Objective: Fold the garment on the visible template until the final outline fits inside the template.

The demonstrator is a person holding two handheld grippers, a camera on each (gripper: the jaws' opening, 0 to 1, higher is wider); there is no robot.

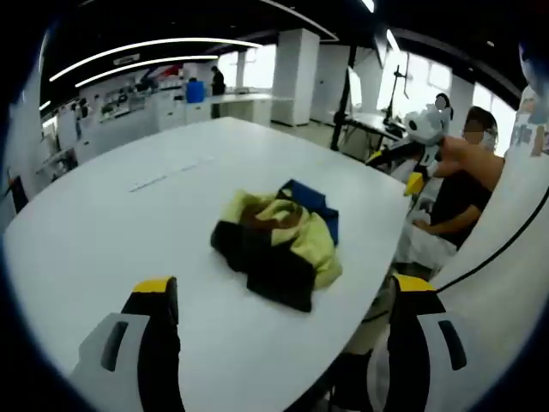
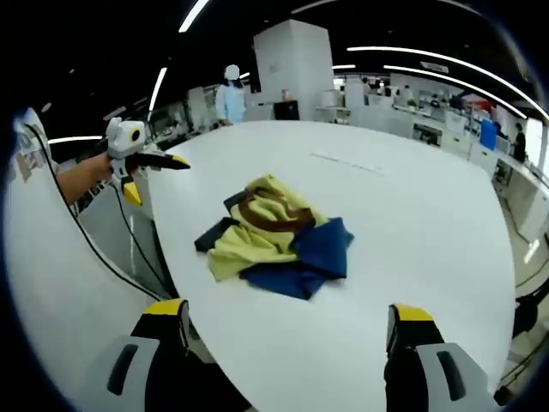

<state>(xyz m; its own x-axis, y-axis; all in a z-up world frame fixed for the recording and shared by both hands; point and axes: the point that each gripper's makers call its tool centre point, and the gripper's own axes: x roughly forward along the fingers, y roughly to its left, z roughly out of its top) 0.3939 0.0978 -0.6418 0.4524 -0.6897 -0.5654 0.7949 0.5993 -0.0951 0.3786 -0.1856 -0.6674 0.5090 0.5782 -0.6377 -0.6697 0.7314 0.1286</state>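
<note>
In the left gripper view, the garment lies crumpled in a heap at the center of the frame, on a large white table that fills the left and middle of the picture. The heap shows yellow, black, brown and blue cloth, with the blue part at its upper right and the black part at its lower left. The left gripper rises from the bottom edge, its 2 yellow-tipped jaws spread wide with nothing between them, well short of the garment. At the upper right of the frame the other gripper appears, held out over the table edge by a person in a dark top; I cannot tell how its jaws stand from here.

In the right gripper view, the garment sits at the center of the frame, with yellow cloth on the left, a brown band near the top and blue cloth at the lower right. The right gripper rises from the bottom edge, its 2 jaws spread apart and empty, near the table's front edge. At the upper left of the frame the left gripper is held by a bare forearm, clear of the garment. A person in white stands far behind the table at the top.
</note>
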